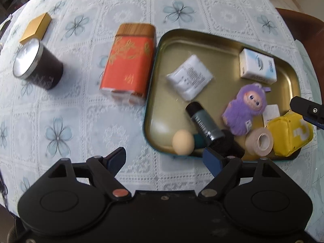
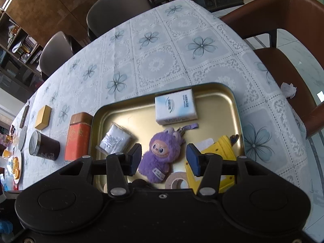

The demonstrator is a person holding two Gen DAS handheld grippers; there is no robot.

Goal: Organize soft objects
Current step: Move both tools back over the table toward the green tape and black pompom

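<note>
Hovered with the right gripper (image 2: 163, 160) spread wide and gripping nothing, straddling the purple plush toy (image 2: 162, 158) in the gold tin tray (image 2: 239, 121); seemed the picking step, calling next for a descent and a gentle squeeze on the fur. Kept the left gripper (image 1: 168, 160) likewise wide apart and unloaded at the tray's near edge, close by the beige sponge egg (image 1: 182, 141). Also in the tray: tissue pack (image 1: 257, 65), white wrapped pad (image 1: 190, 77), dark tube (image 1: 204, 121), tape roll (image 1: 260, 141), yellow question-mark cushion (image 1: 289, 135); outside, touching its rim, the orange tin (image 1: 127, 64).
</note>
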